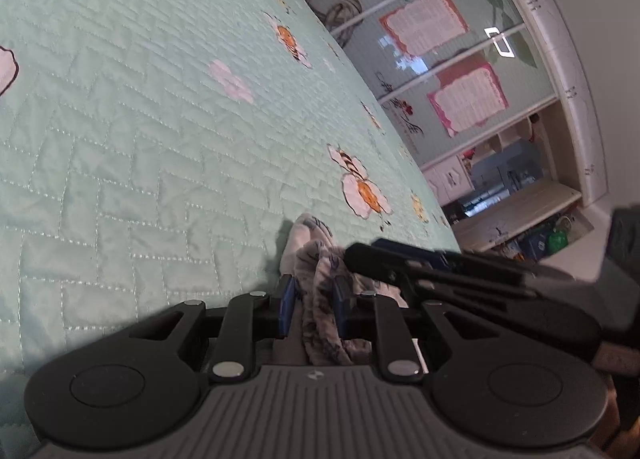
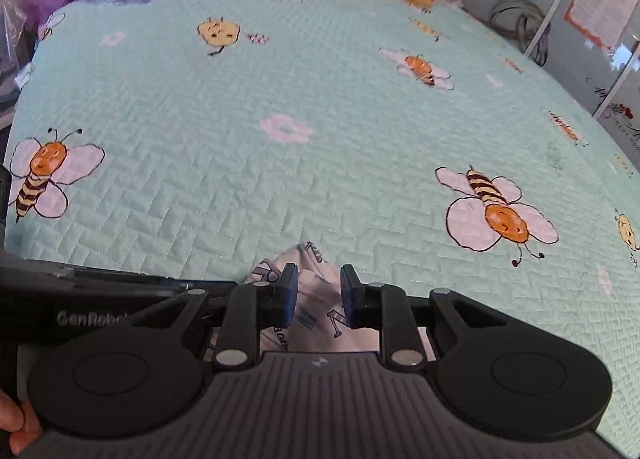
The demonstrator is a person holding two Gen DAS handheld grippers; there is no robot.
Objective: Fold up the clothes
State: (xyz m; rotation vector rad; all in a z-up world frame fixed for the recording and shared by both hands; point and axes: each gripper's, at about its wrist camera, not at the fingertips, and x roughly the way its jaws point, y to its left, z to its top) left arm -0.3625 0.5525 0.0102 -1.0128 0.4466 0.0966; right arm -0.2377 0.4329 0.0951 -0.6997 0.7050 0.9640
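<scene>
While a mint-green quilted bedspread [image 2: 280, 187] printed with bees and flowers filled both views, a white garment [image 2: 316, 299] with blue lettering lay bunched at its near edge. Its crumpled folds rose between the blue pads of the left gripper [image 1: 314, 305], which pinched them; the right gripper [image 2: 318, 297] likewise clamped the cloth.

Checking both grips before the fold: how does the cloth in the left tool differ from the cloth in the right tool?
In the left tool the garment is bunched into a crumpled, rope-like wad; in the right tool the garment lies smoother and flatter. The left tool's view is steeply tilted across the bedspread; the right tool's looks level. Both tools have blue pads and hold pale cloth with dark print, low over the bee-patterned bedspread.
</scene>
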